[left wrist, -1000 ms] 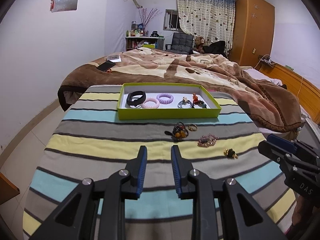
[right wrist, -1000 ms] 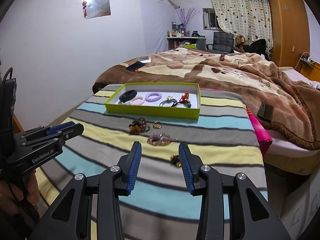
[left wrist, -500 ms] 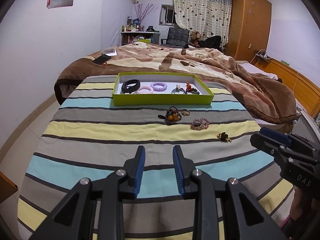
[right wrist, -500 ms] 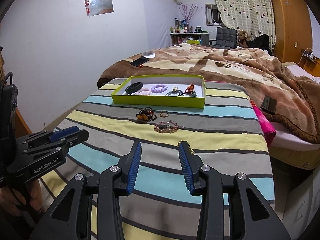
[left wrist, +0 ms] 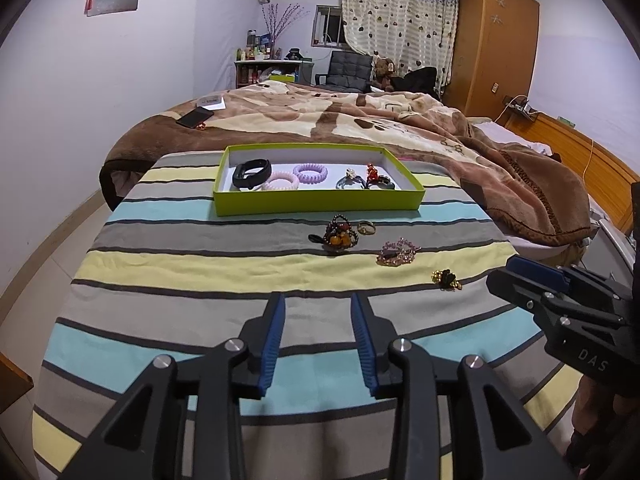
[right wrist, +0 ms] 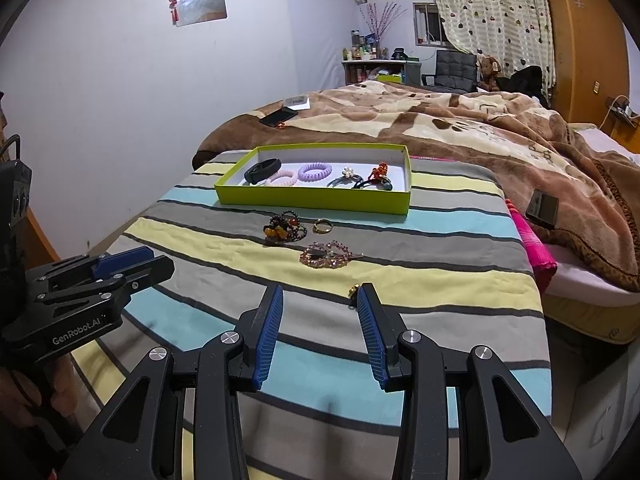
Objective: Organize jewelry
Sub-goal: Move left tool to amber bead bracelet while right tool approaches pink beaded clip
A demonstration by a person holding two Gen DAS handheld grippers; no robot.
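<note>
A lime-green tray (left wrist: 320,202) (right wrist: 316,200) on the striped cloth holds a black band (left wrist: 251,172), pink (left wrist: 282,181) and purple (left wrist: 310,171) coil ties and some clips. In front of it lie an amber bead bracelet (left wrist: 338,236) (right wrist: 282,229), a gold ring (left wrist: 366,227) (right wrist: 322,225), a pink bead piece (left wrist: 397,252) (right wrist: 329,255) and a small gold-black item (left wrist: 446,279) (right wrist: 353,290). My left gripper (left wrist: 318,300) is open and empty above the near stripes. My right gripper (right wrist: 320,294) is open and empty; its right finger partly hides the gold-black item.
The striped cloth (left wrist: 180,264) covers a table abutting a bed with a brown blanket (left wrist: 360,120). A phone (left wrist: 195,117) lies on the bed. A dark small box (right wrist: 542,208) and pink fabric (right wrist: 534,248) sit at the table's right edge. Walls stand left.
Both grippers pulled back and rose, so the tray and loose jewelry sit farther away. The gold-black item went from between the right fingers to beside the right fingertip. Both stayed open.
</note>
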